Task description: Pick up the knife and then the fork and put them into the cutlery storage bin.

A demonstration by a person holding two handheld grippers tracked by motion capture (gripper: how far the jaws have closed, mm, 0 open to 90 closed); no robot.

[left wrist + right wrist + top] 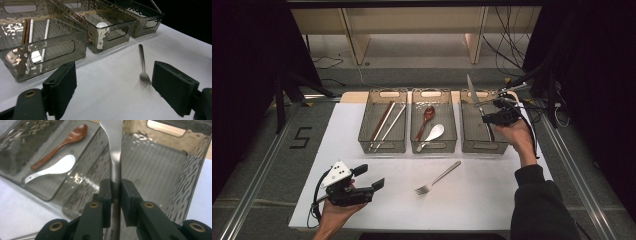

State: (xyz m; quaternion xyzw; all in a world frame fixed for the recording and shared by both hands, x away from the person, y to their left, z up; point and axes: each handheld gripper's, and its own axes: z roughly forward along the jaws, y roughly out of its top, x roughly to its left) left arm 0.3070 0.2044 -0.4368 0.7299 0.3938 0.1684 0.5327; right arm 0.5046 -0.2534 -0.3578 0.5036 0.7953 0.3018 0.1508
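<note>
High view showed the right gripper (486, 111) clamped on a table knife (472, 91) over the right bin (475, 146), not yet released. Chopsticks (384, 123) and spoons (428, 126) were already sorted in the left and middle bins. One fork (437, 178) remained on the near mat, the left gripper (374, 184) wide open, empty, beside it.

The high view looks forward and down from above the person's side, far enough to take in the whole white table (362, 205). The left gripper view sits low and close — it looks between its own wide-apart jaws at the fork (143, 65) just ahead, a fork the high view shares. The right gripper view hovers very near, facing down along its jaws into the right bin (197, 167), also seen in the high view.
</note>
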